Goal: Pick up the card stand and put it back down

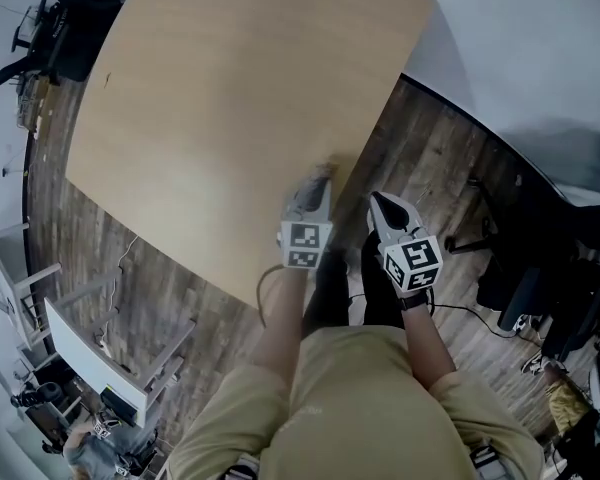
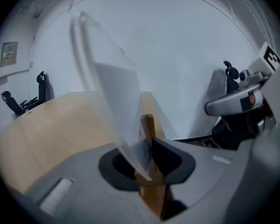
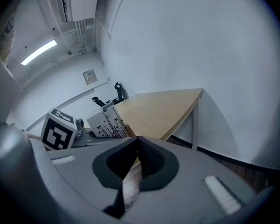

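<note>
The card stand (image 2: 114, 106) is a clear upright sheet in a narrow wooden base (image 2: 148, 125). My left gripper (image 2: 147, 164) is shut on it, the base and the sheet's lower edge pinched between the pads. In the head view that gripper (image 1: 318, 180) reaches over the near edge of the light wooden table (image 1: 230, 88), and the stand (image 1: 322, 171) is a blur at its tips. I cannot tell whether the stand touches the tabletop. In the right gripper view the stand (image 3: 107, 120) shows a printed white card. My right gripper (image 3: 137, 141) is shut on nothing, beside the table's edge over the floor (image 1: 380, 206).
Dark wood-look flooring (image 1: 430, 158) surrounds the table. A black chair base and cables (image 1: 525, 288) lie at the right. A white metal frame (image 1: 90, 348) stands at the lower left, and black equipment (image 1: 60, 28) sits beyond the table's far left corner. A pale wall (image 1: 540, 38) runs behind.
</note>
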The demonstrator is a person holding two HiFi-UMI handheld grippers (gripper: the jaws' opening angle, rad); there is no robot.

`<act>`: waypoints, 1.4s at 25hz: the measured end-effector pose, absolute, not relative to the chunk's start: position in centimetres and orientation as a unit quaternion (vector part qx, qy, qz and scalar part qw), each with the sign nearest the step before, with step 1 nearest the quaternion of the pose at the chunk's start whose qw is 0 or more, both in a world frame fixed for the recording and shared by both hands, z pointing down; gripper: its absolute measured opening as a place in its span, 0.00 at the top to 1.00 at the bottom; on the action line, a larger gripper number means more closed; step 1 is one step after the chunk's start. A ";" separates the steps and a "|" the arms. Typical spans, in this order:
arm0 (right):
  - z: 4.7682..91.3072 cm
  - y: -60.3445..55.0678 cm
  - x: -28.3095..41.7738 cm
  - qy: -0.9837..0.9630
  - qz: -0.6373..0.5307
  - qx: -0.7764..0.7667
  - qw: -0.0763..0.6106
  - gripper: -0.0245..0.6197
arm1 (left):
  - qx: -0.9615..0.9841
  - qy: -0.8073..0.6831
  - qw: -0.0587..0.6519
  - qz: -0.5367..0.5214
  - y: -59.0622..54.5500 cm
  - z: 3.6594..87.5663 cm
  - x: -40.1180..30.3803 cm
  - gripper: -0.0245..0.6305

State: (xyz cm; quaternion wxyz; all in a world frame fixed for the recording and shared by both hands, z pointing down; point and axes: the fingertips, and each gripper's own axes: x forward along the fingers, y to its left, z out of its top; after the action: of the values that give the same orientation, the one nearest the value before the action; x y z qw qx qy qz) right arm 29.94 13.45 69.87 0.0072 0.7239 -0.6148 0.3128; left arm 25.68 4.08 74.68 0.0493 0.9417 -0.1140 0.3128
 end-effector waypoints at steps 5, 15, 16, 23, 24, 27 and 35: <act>70.1 13.4 30.6 -0.609 0.316 0.727 0.016 0.95 | 0.934 -0.118 0.041 0.335 4.2 76.2 24.9 0.84; 64.4 9.7 32.2 -0.630 0.262 0.731 0.006 0.95 | 0.950 -0.110 0.053 0.286 4.5 72.2 25.2 0.40; 63.6 9.2 32.2 -0.633 0.256 0.731 0.004 0.95 | 0.951 -0.112 0.054 0.282 4.4 71.4 24.9 0.40; 57.3 6.0 30.6 -0.669 0.202 0.715 0.005 0.95 | 0.960 -0.150 0.052 0.232 3.0 64.3 22.0 0.40; 56.3 5.7 30.2 -0.676 0.194 0.711 0.007 0.95 | 0.961 -0.159 0.049 0.223 2.7 63.0 21.5 0.40; 53.5 5.0 29.0 -0.695 0.171 0.698 0.008 0.95 | 0.963 -0.188 0.046 0.189 1.8 58.9 20.1 0.40; 46.2 1.4 23.2 -0.746 0.086 0.660 0.025 0.95 | 0.956 -0.278 0.033 0.091 -2.1 48.9 14.5 0.48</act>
State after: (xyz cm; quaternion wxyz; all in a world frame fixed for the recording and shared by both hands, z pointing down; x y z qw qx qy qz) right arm 23.20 1.40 46.23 0.0247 0.6598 -0.7461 0.0856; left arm 14.45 -2.11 48.87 0.0333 0.9558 -0.2777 0.0905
